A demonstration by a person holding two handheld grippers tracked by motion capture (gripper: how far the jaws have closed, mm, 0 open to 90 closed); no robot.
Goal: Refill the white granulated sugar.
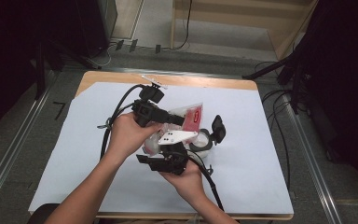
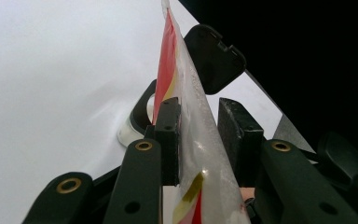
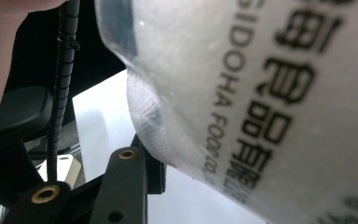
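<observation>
A clear plastic bag with a red label (image 1: 193, 116) hangs over the middle of the table between both grippers. My left gripper (image 1: 179, 119) reaches in from the left, and its pads pinch the bag (image 2: 200, 154) near one end. From below, my right gripper (image 1: 163, 148) comes up under the bag, whose printed side (image 3: 261, 93) presses against the one finger (image 3: 126, 182) in sight. Just right of the bag stands a small round jar (image 1: 204, 141) with its black flip lid (image 1: 217, 128) swung open. The left gripper view shows this jar (image 2: 137, 119) and lid (image 2: 214, 56) behind the bag.
A white sheet (image 1: 261, 149) covers the wooden table. Black cables (image 1: 114, 116) trail from the grippers across the left and front of the sheet. Dark stands and more cables line the floor on both sides.
</observation>
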